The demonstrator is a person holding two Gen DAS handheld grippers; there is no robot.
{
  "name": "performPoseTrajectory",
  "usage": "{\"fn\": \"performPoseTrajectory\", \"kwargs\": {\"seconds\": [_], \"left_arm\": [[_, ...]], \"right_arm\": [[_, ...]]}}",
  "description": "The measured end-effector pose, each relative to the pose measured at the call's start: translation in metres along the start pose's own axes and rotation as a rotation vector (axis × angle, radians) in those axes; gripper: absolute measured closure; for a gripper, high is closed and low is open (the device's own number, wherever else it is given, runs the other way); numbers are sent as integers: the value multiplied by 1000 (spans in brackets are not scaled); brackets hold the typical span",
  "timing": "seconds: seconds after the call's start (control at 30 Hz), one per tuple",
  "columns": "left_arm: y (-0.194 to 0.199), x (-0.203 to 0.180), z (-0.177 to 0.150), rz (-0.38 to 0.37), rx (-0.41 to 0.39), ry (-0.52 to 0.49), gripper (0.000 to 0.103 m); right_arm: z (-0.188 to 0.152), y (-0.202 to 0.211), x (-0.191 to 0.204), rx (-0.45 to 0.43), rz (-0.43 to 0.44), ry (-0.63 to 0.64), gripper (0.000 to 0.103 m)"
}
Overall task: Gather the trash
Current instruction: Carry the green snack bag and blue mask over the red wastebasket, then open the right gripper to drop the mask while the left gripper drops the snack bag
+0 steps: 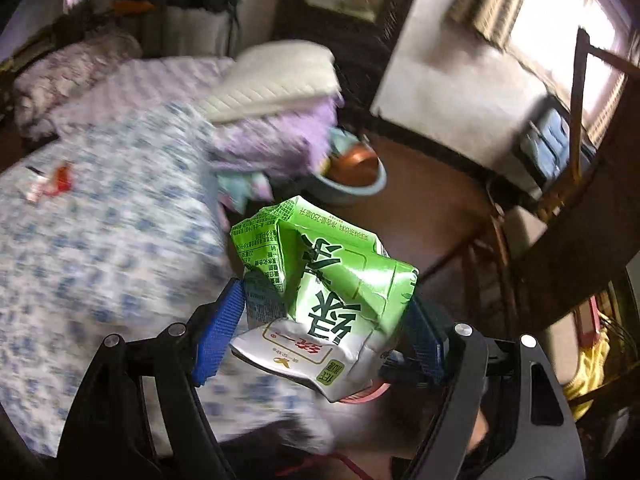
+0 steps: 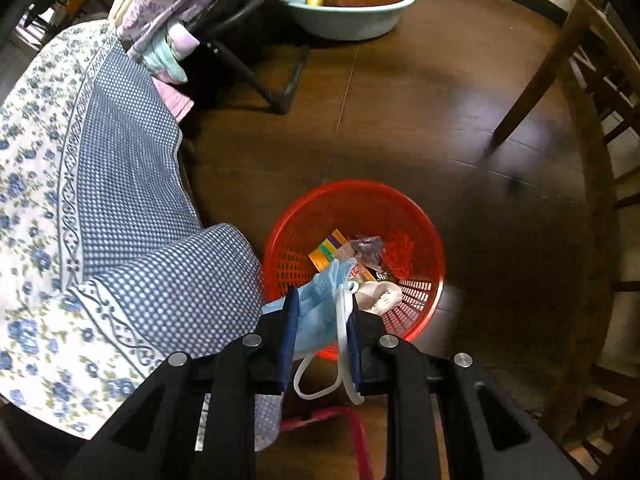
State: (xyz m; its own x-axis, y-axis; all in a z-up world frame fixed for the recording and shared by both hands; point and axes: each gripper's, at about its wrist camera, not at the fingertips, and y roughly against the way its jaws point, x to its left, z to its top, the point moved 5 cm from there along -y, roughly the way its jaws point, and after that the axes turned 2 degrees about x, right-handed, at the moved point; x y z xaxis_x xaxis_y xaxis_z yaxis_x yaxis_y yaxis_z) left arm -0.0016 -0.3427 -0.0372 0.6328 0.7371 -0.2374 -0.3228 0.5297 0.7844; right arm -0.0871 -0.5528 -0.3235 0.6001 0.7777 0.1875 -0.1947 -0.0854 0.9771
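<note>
Between the blue pads of the left gripper [image 1: 324, 320] sits a crumpled green drink carton [image 1: 320, 300], clamped on both sides and held beside the blue-flowered bedspread [image 1: 100, 240]. On that bedspread, well apart from the carton, lies a small red-and-white wrapper [image 1: 50, 182] (blurred, so its kind is unclear). Over at the right gripper [image 2: 322, 320], the jaws stand narrowly apart, pinching a light blue face mask [image 2: 320, 308] whose white loops dangle down, directly above the red mesh basket [image 2: 420, 220] on the wooden floor [image 2: 440, 128], which already holds several pieces of trash.
</note>
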Motion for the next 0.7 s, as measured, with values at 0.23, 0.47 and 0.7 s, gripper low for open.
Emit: {"fn": "performPoseTrajectory", "kwargs": {"seconds": [0.23,0.47,0.7], "left_arm": [[-68,-36,-5,22,120,11,28],[-147,-54,-37,47,257,-14,28],[-198,-71,-79,14,403,-75,28]], "right_arm": [[-7,5,-13,-20,-16,3,48],[-29,38,-49,-39,1,-33,41],[-31,62,-80,-77,25,-112,39]]}}
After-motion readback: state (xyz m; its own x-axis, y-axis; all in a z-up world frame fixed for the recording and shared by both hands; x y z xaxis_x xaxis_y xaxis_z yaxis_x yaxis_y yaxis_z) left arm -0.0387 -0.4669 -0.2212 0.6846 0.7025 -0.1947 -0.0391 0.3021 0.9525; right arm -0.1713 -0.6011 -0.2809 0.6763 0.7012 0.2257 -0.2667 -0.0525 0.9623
